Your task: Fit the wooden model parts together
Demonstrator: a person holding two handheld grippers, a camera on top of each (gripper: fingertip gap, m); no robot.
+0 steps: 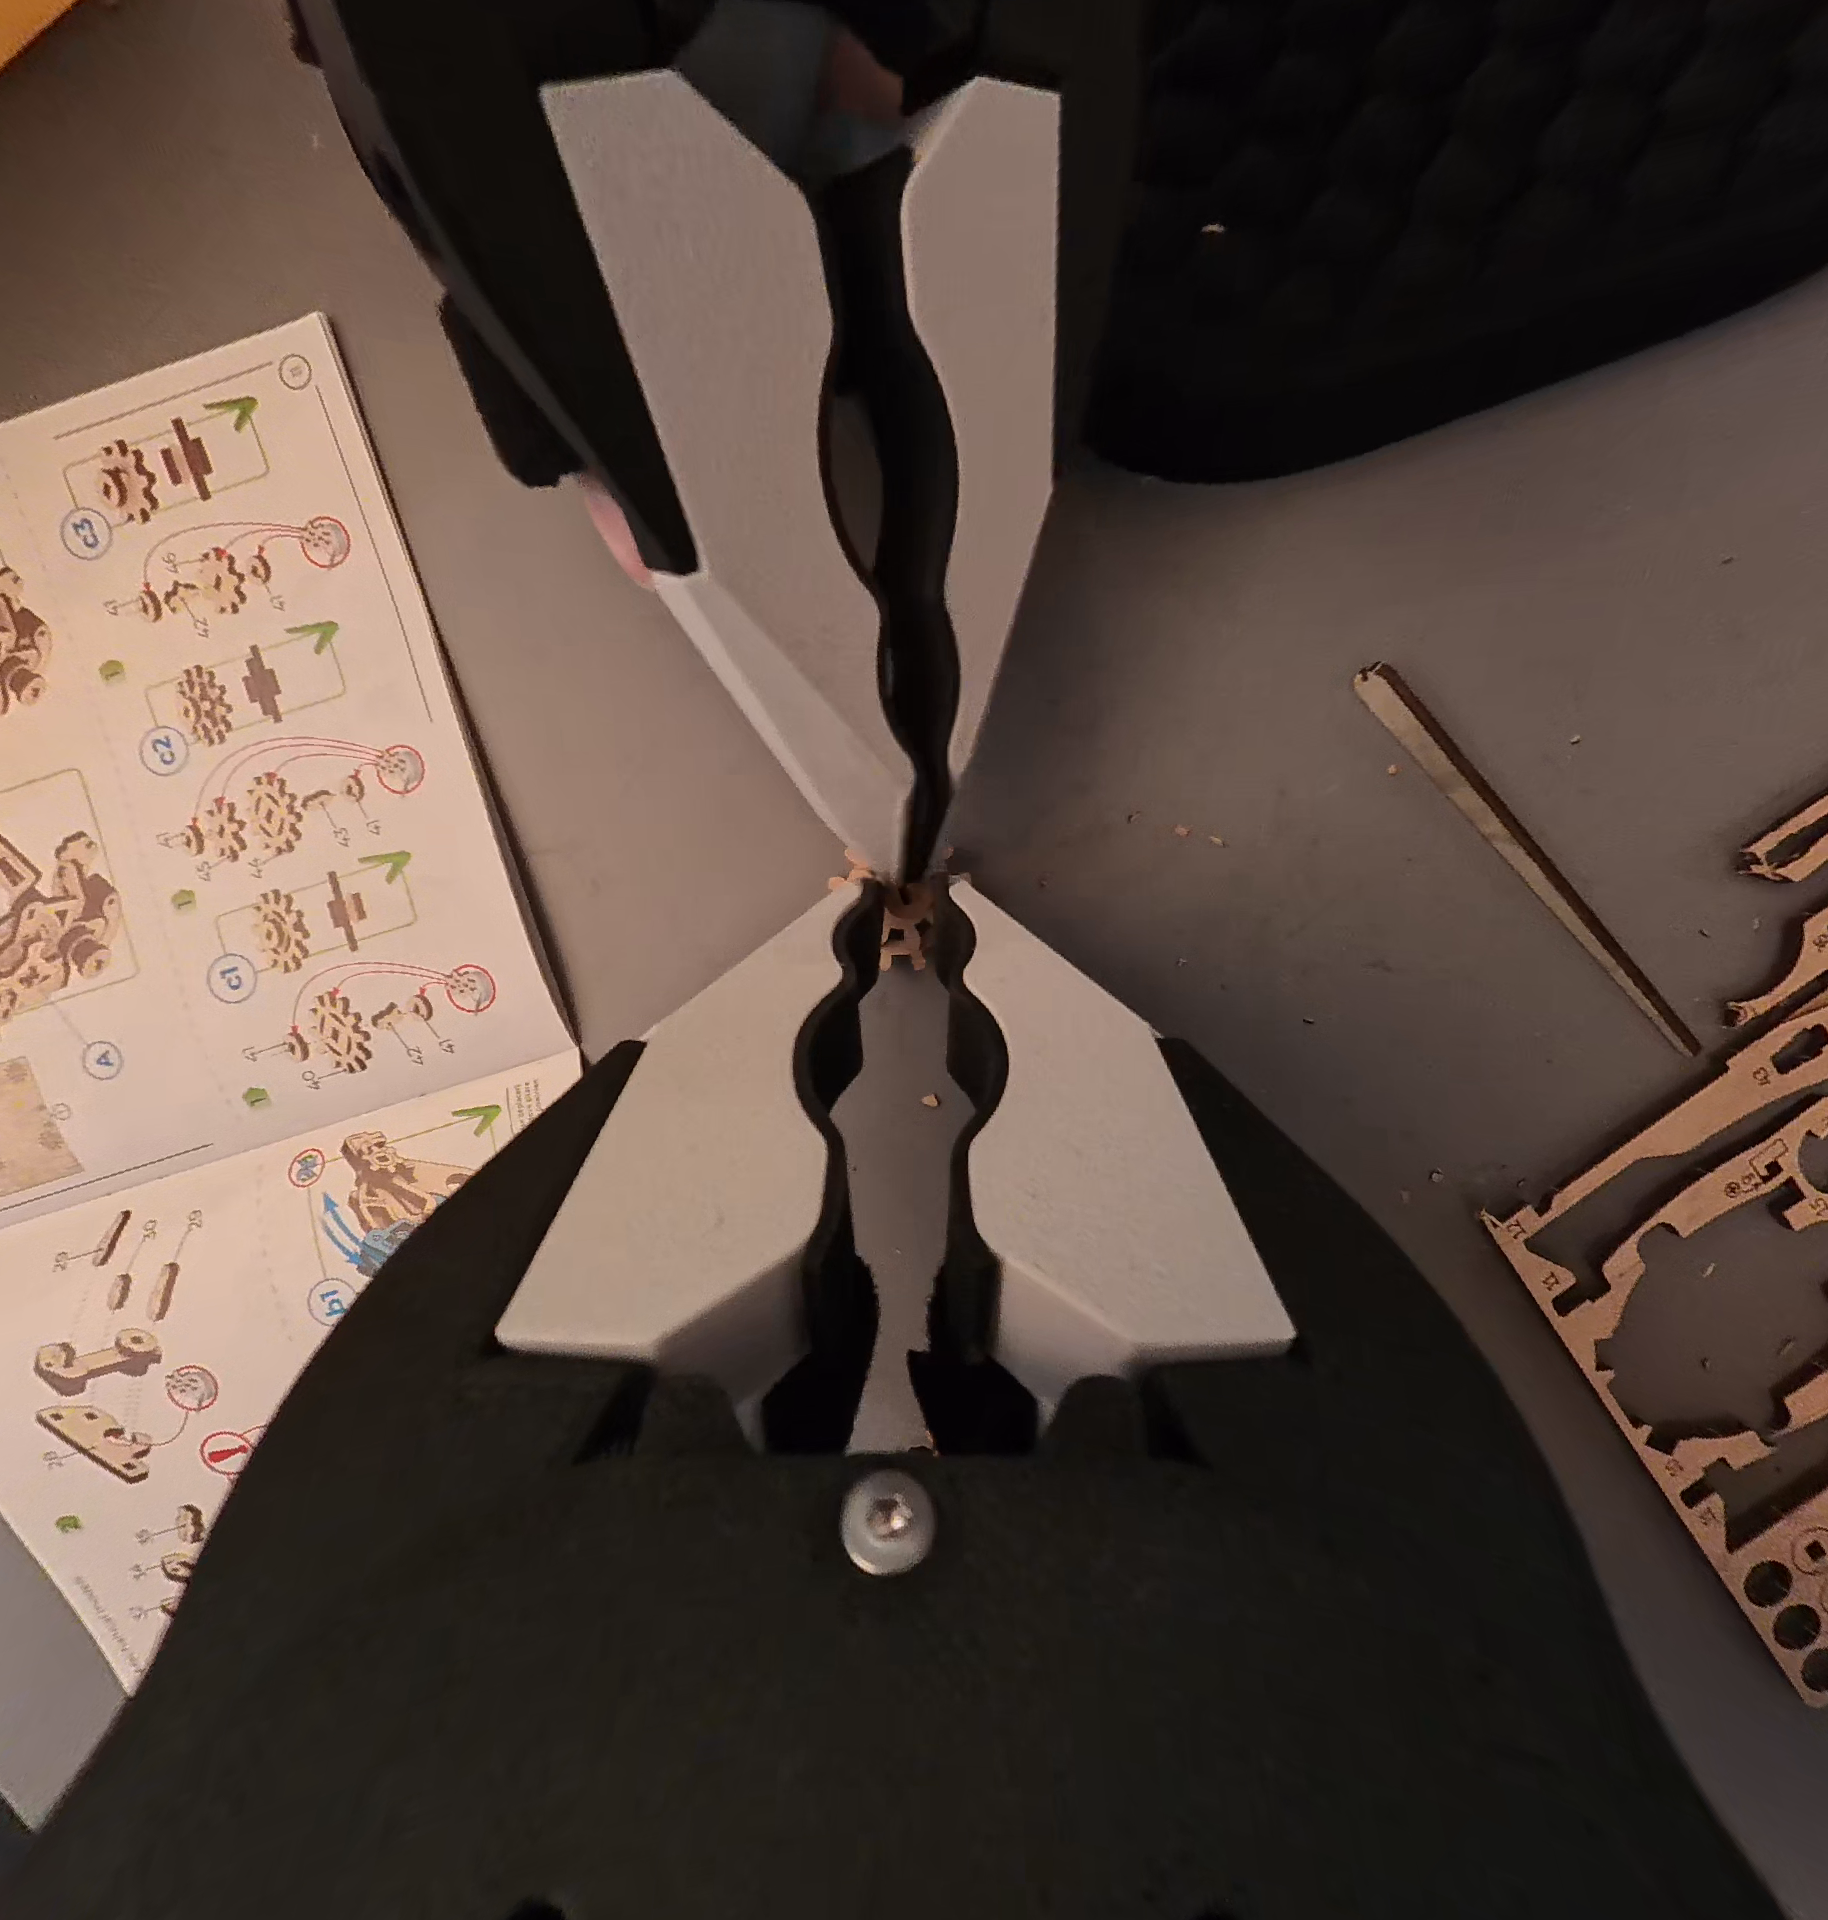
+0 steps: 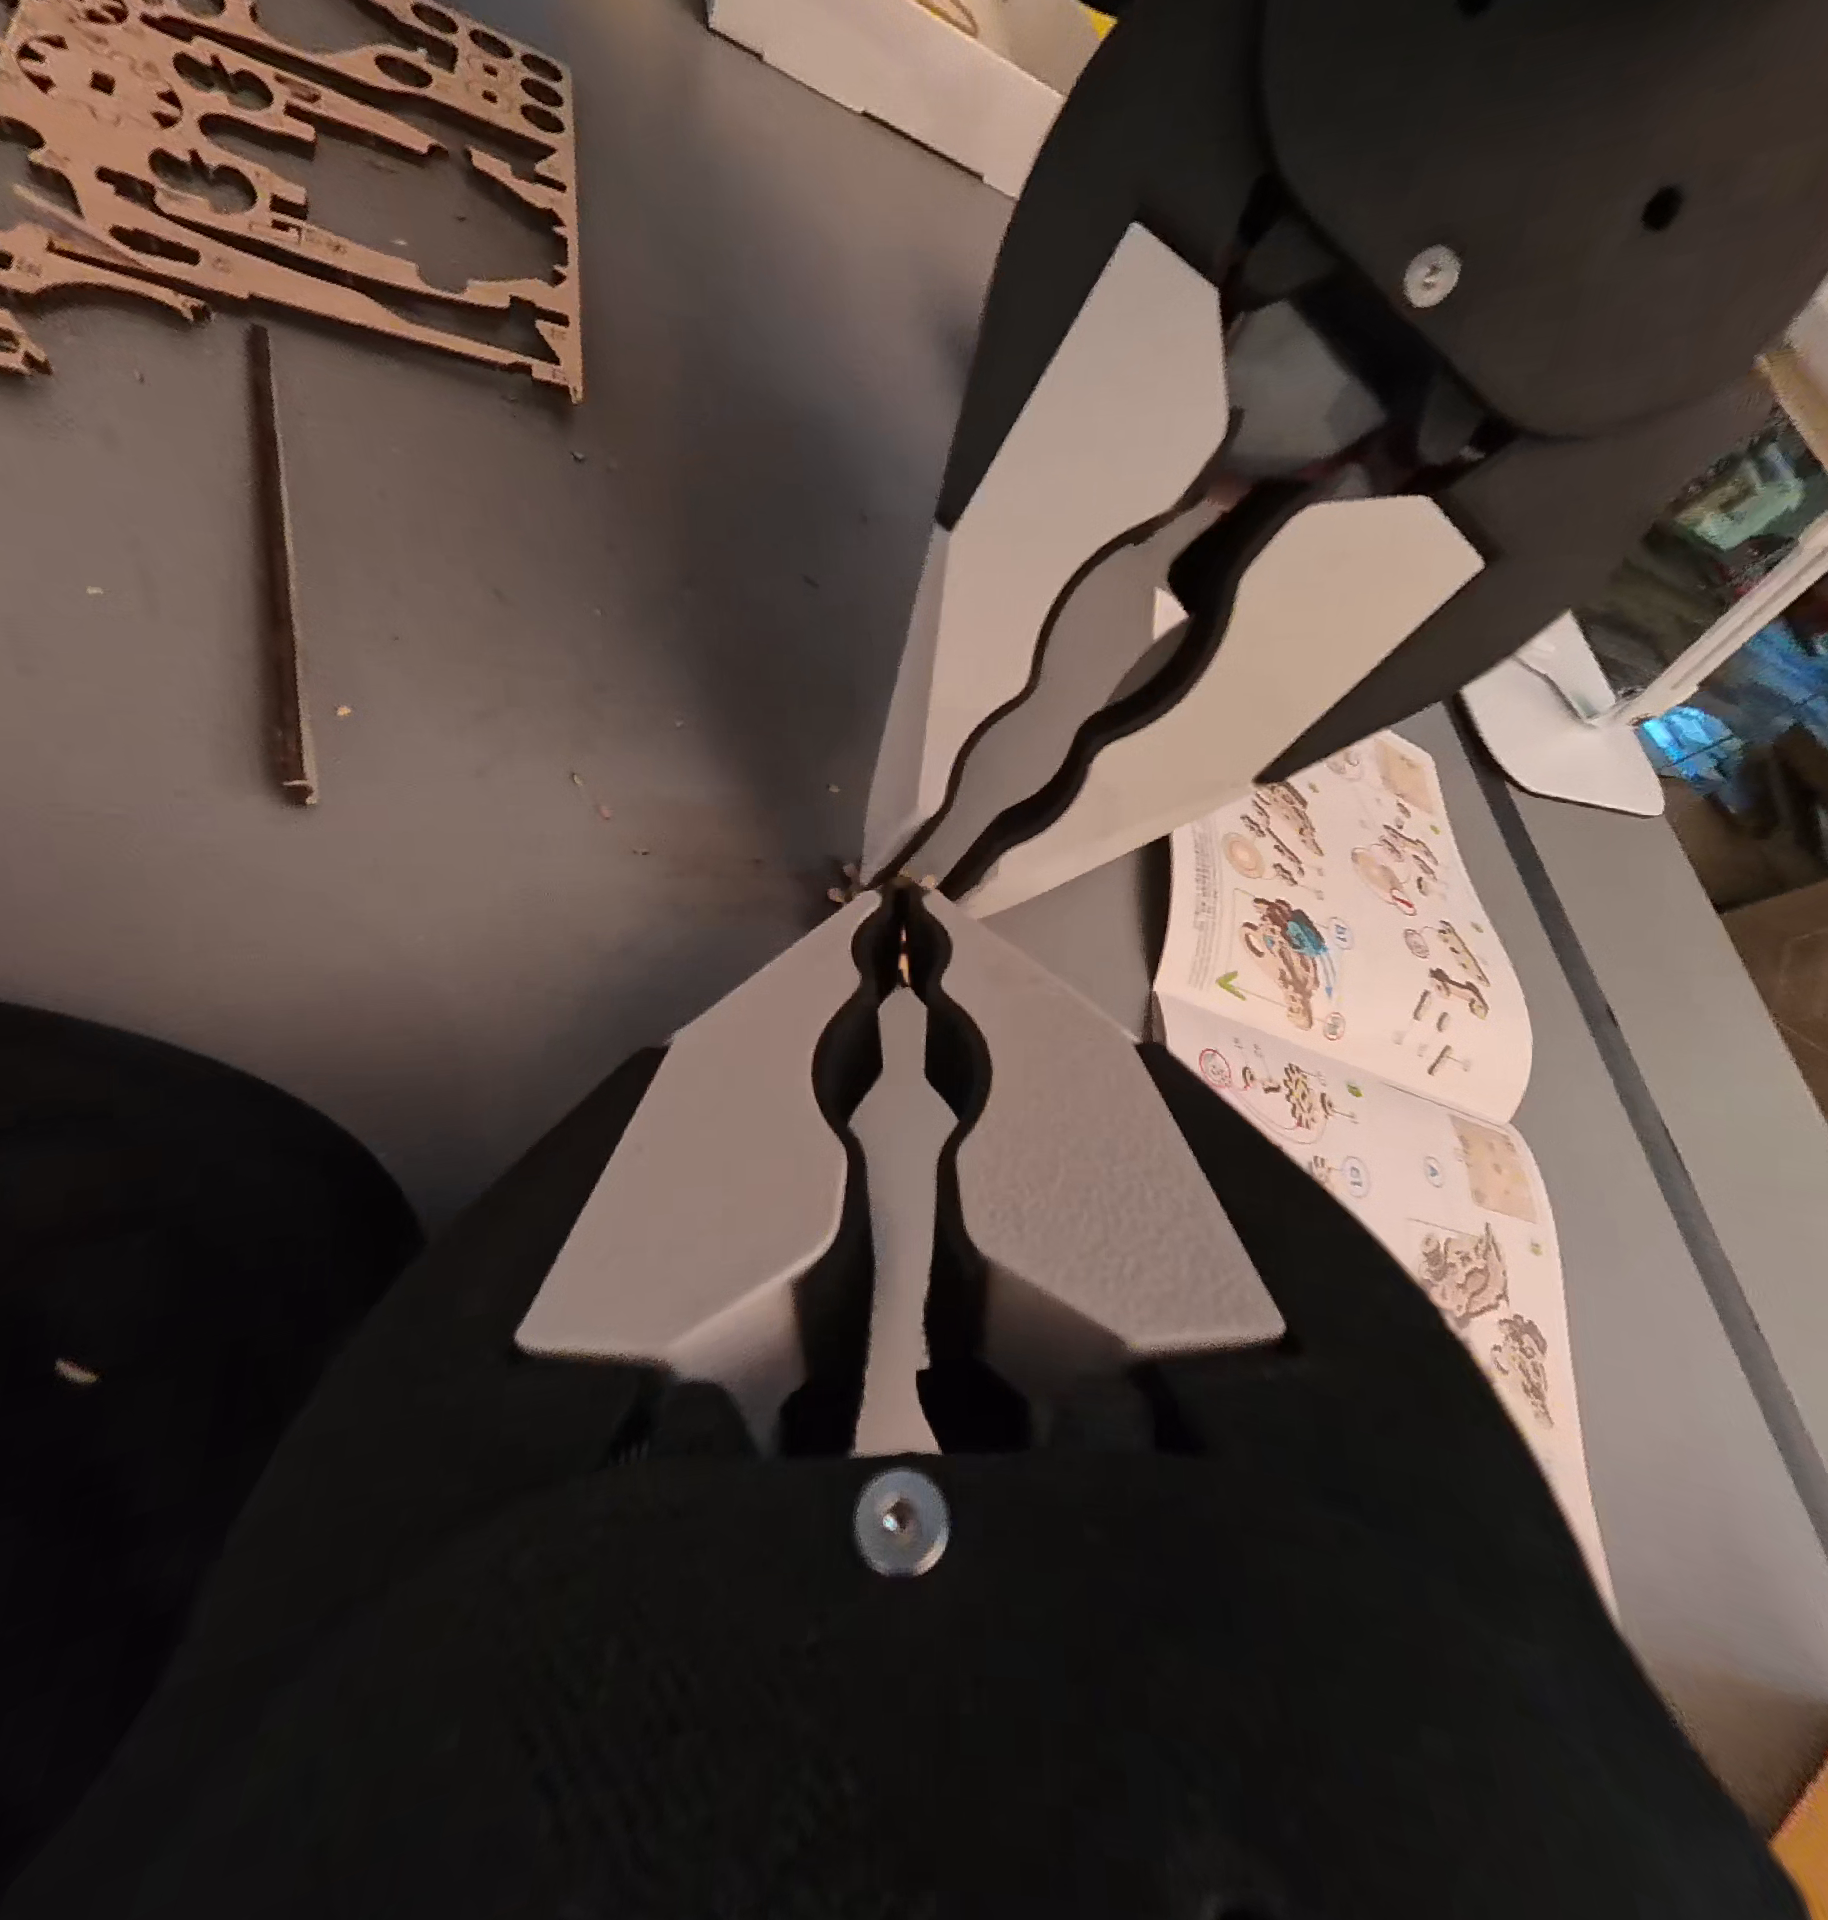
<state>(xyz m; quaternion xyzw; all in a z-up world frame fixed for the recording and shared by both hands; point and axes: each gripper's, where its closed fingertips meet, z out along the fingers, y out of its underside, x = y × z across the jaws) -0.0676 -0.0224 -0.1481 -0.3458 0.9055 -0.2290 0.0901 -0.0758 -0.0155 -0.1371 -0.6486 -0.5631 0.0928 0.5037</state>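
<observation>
In the left wrist view my left gripper (image 1: 905, 914) comes up from the bottom and is shut on a small pale wooden gear (image 1: 903, 938). My right gripper (image 1: 925, 852) reaches down from the top, tip to tip with it. It is shut on another small toothed wooden part (image 1: 856, 881) that pokes out at its left. The two parts touch at the tips; the joint itself is hidden. In the right wrist view my right gripper (image 2: 905, 914) pinches a thin wooden part (image 2: 903, 961) seen edge-on. The left gripper (image 2: 892, 881) enters from the upper right.
An open instruction booklet (image 1: 214, 831) lies at the left, also seen in the right wrist view (image 2: 1357, 1039). A punched-out wooden sheet (image 1: 1720, 1299) (image 2: 266, 177) and a thin dark file (image 1: 1512, 852) (image 2: 281, 561) lie on the grey table (image 1: 1253, 1039). A black object (image 1: 1461, 208) sits beyond. Only a small space, under 4 cm, lies between the two pairs of fingers.
</observation>
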